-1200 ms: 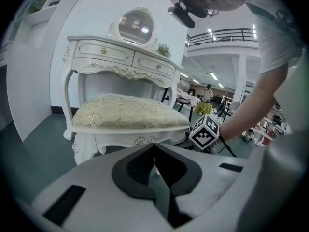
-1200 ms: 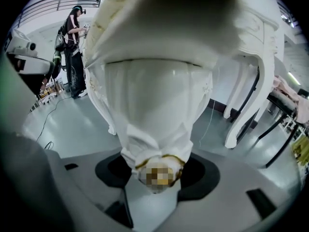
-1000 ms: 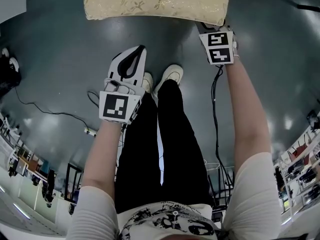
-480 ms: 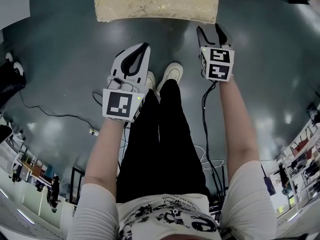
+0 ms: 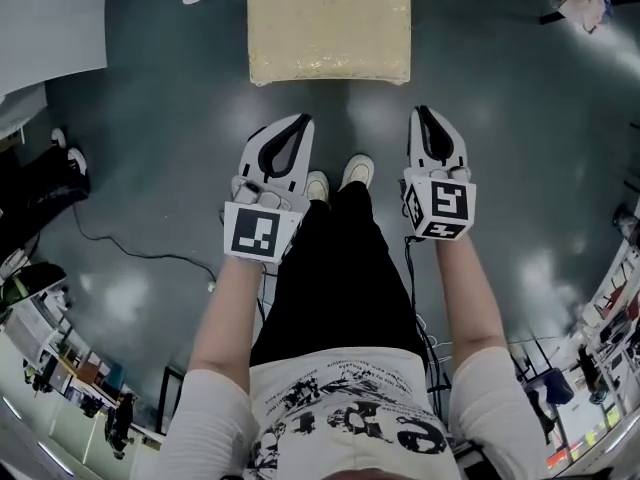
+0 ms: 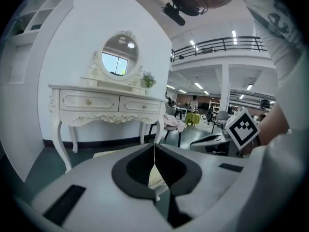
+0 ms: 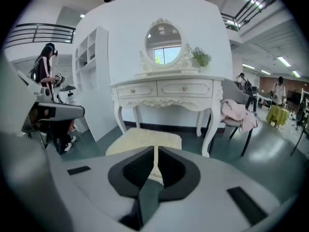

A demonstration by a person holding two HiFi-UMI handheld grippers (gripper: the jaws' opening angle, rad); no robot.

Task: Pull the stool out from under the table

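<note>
The stool (image 5: 330, 28) has a cream cushioned top and stands on the dark floor ahead of my feet, out in front of the white dressing table (image 7: 164, 88). The right gripper view shows the stool (image 7: 145, 139) before the table's legs. My left gripper (image 5: 295, 123) is held up, well short of the stool, jaws shut and empty; in its own view the left gripper (image 6: 154, 146) shows its pads meeting. My right gripper (image 5: 425, 116) is level with it on the right. Its jaws have just been closing, and the right gripper (image 7: 155, 151) is shut with nothing between the pads.
A chair draped with pink cloth (image 7: 236, 112) stands right of the table, and a white shelf unit (image 7: 89, 52) to its left. A cable (image 5: 130, 243) runs over the floor at left, near dark bags (image 5: 30, 183). A person (image 7: 46, 66) stands far left.
Both grippers rose and drew back from the stool toward my body. The right gripper came away from the stool's right corner and its jaws closed. The stool now sits farther off.
</note>
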